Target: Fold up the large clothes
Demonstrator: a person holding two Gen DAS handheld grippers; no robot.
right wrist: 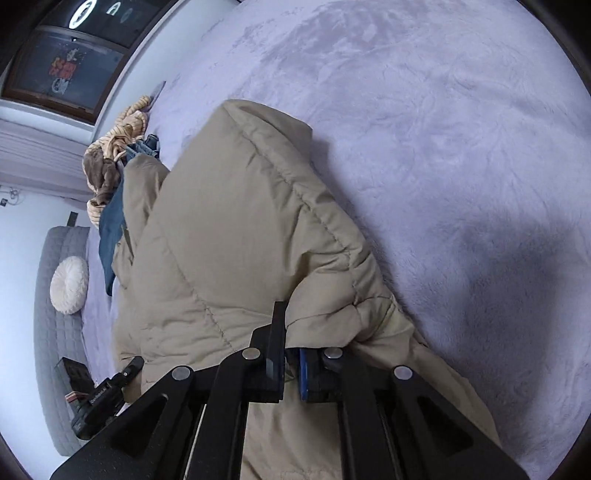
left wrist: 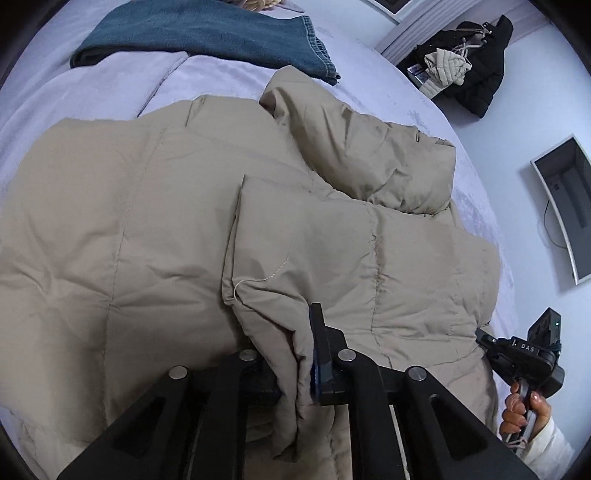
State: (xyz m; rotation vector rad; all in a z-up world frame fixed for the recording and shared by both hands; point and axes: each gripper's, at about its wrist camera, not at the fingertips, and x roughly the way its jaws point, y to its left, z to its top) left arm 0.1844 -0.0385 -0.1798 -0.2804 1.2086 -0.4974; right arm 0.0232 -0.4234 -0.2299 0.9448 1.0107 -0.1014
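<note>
A beige puffer jacket (left wrist: 155,221) lies on the lilac bed cover (left wrist: 413,107), partly folded over itself. My left gripper (left wrist: 295,354) is shut on a fold of the jacket's edge at the near side. My right gripper (right wrist: 291,354) is shut on another part of the jacket (right wrist: 229,240), near a quilted, gathered edge. The right gripper also shows in the left wrist view (left wrist: 517,354), held by a hand at the jacket's right edge. The left gripper shows at the lower left of the right wrist view (right wrist: 107,395).
Folded blue jeans (left wrist: 221,33) lie at the far side of the bed, with a striped tan garment (right wrist: 118,147) beyond. A round white cushion (right wrist: 70,284) rests on a grey headboard. Dark and cream coats (left wrist: 465,66) hang by the wall. The lilac cover (right wrist: 461,147) spreads right of the jacket.
</note>
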